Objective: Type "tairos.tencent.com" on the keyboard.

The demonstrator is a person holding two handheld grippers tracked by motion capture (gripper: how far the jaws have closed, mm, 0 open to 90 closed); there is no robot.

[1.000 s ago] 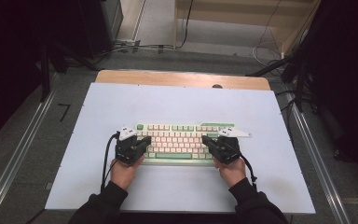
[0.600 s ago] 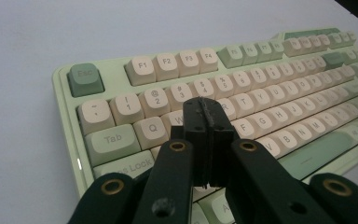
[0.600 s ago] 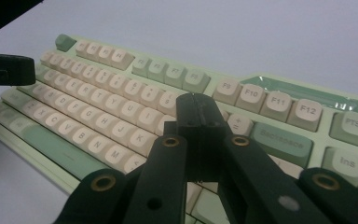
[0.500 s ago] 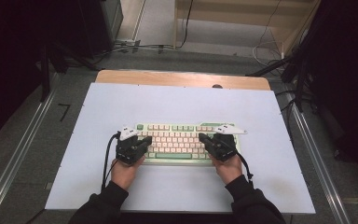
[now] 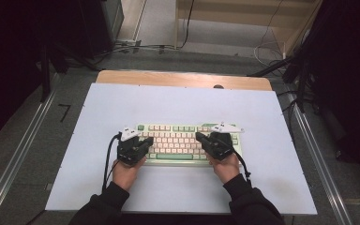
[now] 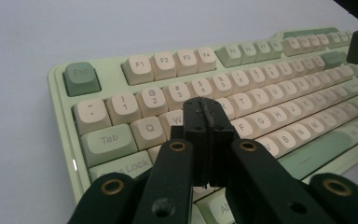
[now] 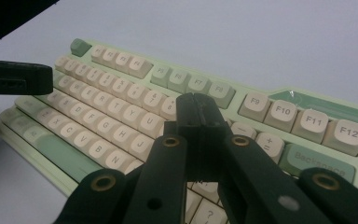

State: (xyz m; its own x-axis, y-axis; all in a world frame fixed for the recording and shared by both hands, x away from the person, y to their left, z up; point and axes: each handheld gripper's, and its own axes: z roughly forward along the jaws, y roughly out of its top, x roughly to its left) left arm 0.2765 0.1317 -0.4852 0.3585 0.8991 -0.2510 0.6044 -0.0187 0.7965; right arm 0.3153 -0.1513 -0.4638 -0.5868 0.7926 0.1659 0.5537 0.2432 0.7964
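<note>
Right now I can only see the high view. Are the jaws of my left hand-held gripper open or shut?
Observer: Shut. In the left gripper view, the left hand-held gripper has its jaws pressed together with nothing between them.
Operator: Which keys is it over?
Observer: Its tip hides the keys between the W key and the T key on the keyboard. I cannot tell if it touches them.
Operator: And my right one?
Observer: The right hand-held gripper is shut too. Its tip covers part of the number row, just left of the minus key.
</note>
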